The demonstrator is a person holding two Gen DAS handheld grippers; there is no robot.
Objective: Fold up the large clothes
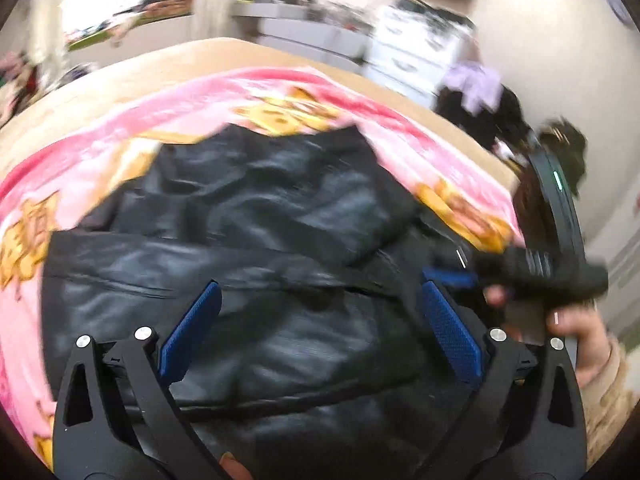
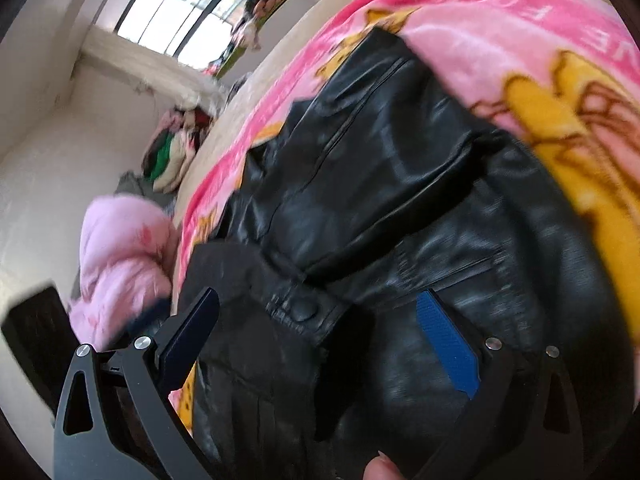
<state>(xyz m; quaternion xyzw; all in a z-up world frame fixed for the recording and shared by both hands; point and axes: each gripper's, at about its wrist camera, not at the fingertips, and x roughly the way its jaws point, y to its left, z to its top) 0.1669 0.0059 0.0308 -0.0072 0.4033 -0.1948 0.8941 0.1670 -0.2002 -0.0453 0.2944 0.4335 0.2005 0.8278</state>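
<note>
A black leather jacket (image 1: 256, 240) lies spread on a pink blanket with yellow cartoon figures (image 1: 168, 104). My left gripper (image 1: 320, 286) hovers over the jacket's middle, open wide, with nothing pinched between its blue pads (image 1: 192, 328). At the jacket's right edge, a person's hand (image 1: 580, 332) holds the black handle (image 1: 552, 276) of the other tool. In the right wrist view, the jacket (image 2: 400, 168) fills the frame. My right gripper (image 2: 320, 300) is open, straddling a strap with a snap button (image 2: 304, 310). Its pads do not press on the leather.
The blanket (image 2: 500, 52) covers a tan mattress (image 1: 240, 52). A pale pink padded garment (image 2: 120, 256) lies beside the bed, with a pile of clothes (image 2: 176, 148) by the wall below a window (image 2: 184, 12). White drawers (image 1: 416, 52) and a purple garment (image 1: 476, 80) stand beyond the bed.
</note>
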